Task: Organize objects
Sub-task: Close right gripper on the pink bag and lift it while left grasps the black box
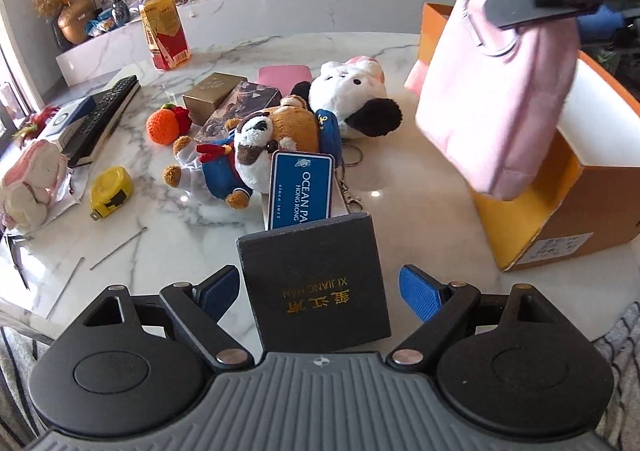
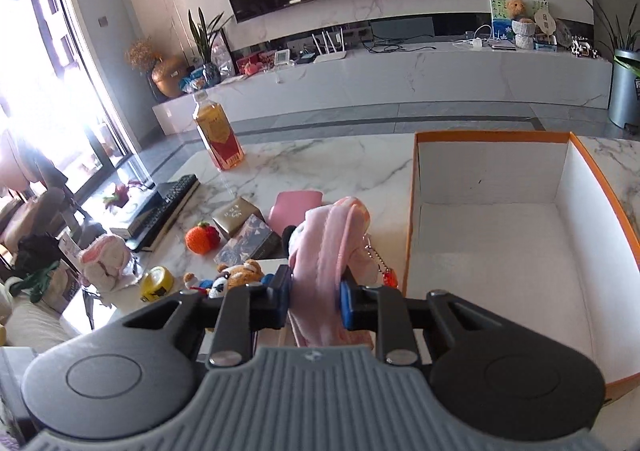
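Note:
My right gripper (image 2: 314, 301) is shut on a pink plush pouch (image 2: 328, 251) and holds it in the air just left of the open orange box (image 2: 492, 137). In the left wrist view the pouch (image 1: 500, 91) hangs over the box's (image 1: 592, 207) near left edge. My left gripper (image 1: 320, 291) is open, its blue pads on either side of a black box with gold lettering (image 1: 316, 279) that lies on the marble table (image 1: 160, 235). A brown dog plush (image 1: 260, 147) and a white and black plush (image 1: 348, 95) lie behind it.
An Ocean Park tag (image 1: 300, 191), a yellow tape measure (image 1: 110, 191), an orange knitted fruit (image 1: 162, 125), two small boxes (image 1: 224, 99), a remote (image 1: 104, 119), a pink plush (image 1: 32, 179) and a drink bottle (image 1: 164, 31) crowd the table's left half.

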{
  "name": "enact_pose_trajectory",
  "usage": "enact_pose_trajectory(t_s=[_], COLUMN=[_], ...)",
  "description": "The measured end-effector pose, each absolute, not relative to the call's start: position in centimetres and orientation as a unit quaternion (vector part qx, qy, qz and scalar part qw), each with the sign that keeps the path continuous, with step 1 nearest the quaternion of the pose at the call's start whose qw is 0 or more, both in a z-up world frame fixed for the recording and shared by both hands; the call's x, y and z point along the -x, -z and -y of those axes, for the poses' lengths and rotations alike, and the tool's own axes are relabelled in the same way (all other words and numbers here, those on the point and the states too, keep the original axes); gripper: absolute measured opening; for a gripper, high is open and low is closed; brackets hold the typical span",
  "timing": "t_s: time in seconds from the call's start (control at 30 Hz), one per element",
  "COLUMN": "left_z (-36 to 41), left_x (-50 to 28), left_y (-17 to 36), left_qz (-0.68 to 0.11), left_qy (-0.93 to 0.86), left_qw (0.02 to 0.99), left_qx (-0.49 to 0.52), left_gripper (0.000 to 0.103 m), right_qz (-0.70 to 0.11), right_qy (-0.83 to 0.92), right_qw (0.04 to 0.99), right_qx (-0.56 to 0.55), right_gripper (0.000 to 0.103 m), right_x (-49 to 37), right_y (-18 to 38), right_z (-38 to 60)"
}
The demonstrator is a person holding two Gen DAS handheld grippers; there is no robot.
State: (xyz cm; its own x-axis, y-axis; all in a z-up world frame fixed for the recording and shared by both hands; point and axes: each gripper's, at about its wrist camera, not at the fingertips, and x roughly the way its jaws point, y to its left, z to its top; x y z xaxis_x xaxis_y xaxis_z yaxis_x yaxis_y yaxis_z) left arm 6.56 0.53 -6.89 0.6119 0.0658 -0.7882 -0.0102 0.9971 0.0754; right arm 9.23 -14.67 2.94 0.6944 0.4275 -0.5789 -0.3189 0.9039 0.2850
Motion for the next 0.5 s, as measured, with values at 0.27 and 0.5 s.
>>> enact_pose_trajectory(t_s=[0.27, 0.5], left_z=[-0.6, -0.3], left_x=[-8.3, -8.2], left_y=[8.5, 8.9], left_qz=[-0.469, -0.464], left_qy=[-0.046, -0.052], left_qw=[0.882, 0.884], left_qx=[-0.026, -0.033], left_gripper=[0.103, 0.093], right_qz=[-0.341, -0.339], right_qy=[-0.234, -0.237], right_qw=[0.9, 0.899], right_qx=[-0.135, -0.145], right_gripper=[0.026, 0.026], right_x=[-8.9, -8.7], right_y=[-3.0, -3.1], right_z=[17.3, 18.3])
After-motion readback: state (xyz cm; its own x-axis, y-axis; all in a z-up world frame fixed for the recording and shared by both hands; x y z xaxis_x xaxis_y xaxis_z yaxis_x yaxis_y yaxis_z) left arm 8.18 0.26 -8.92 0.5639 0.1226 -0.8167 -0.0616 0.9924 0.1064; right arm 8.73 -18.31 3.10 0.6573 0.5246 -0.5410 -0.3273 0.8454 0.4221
